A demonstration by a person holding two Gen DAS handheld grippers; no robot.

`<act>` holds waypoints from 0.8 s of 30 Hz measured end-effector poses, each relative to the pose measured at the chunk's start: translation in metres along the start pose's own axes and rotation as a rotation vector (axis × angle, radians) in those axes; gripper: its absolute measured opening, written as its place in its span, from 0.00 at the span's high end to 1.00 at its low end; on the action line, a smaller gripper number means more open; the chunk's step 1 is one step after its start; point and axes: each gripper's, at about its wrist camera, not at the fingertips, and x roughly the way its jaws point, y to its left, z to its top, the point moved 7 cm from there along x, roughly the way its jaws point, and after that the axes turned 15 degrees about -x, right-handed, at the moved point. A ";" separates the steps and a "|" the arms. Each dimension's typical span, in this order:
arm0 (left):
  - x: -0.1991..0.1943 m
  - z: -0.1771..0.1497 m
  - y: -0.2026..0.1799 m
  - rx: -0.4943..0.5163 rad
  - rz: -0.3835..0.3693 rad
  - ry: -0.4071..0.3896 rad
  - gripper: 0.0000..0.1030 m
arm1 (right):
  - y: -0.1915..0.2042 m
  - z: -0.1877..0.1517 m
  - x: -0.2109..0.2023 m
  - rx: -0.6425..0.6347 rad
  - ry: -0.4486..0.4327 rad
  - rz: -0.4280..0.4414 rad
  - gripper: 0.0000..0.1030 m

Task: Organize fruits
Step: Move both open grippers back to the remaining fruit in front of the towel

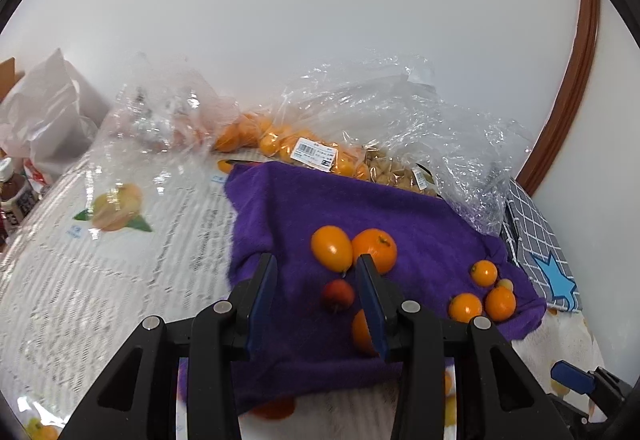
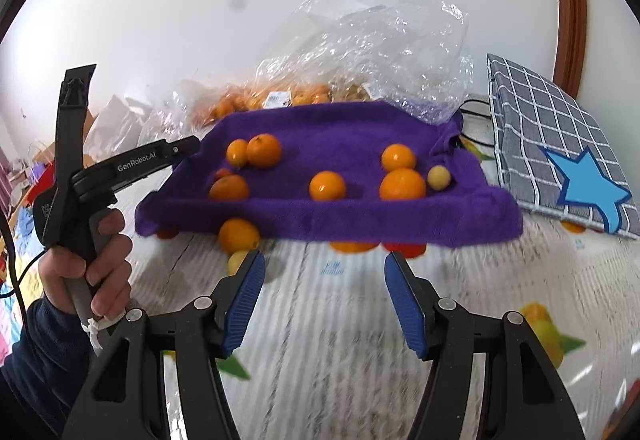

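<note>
Purple towel (image 2: pixel 328 212) carries scattered oranges (image 2: pixel 327 185), unsorted; I hold both claws, left (image 1: pixel 316 272) and right (image 2: pixel 324 272), apart, empty.

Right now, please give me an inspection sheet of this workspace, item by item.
Surface: fruit-print tablecloth, purple towel on it.
Job's things: loose oranges on towel, small red fruit, pale fruit.
Clutter: plastic bags of fruit, checked folder, bottle.
Grippers: left gripper and right gripper open, empty.
Cables: black cable behind towel.
Surroundings: white wall, brown trim.
</note>
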 end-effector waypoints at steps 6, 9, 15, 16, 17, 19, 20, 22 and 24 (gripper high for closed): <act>-0.023 -0.004 0.015 0.020 0.016 -0.016 0.62 | 0.019 -0.006 -0.007 -0.007 0.009 0.021 0.40; -0.033 -0.005 0.023 0.029 0.027 -0.024 0.62 | 0.032 -0.008 -0.007 -0.021 0.014 0.036 0.40; -0.041 -0.005 0.037 0.021 0.053 -0.023 0.62 | 0.053 -0.008 -0.007 -0.052 0.016 0.064 0.40; -0.041 -0.005 0.038 0.020 0.055 -0.024 0.62 | 0.055 -0.009 -0.008 -0.059 0.017 0.066 0.40; -0.041 -0.004 0.039 0.019 0.060 -0.026 0.62 | 0.059 -0.009 -0.008 -0.068 0.018 0.067 0.40; -0.043 -0.002 0.040 0.028 0.067 -0.036 0.62 | 0.063 -0.010 -0.006 -0.081 0.023 0.069 0.40; -0.045 0.000 0.041 0.033 0.071 -0.045 0.62 | 0.064 -0.011 -0.005 -0.083 0.027 0.070 0.40; -0.047 0.002 0.045 0.031 0.076 -0.053 0.62 | 0.066 -0.012 -0.002 -0.083 0.037 0.073 0.40; -0.046 0.005 0.050 0.015 0.078 -0.047 0.62 | 0.069 -0.014 0.001 -0.086 0.049 0.082 0.40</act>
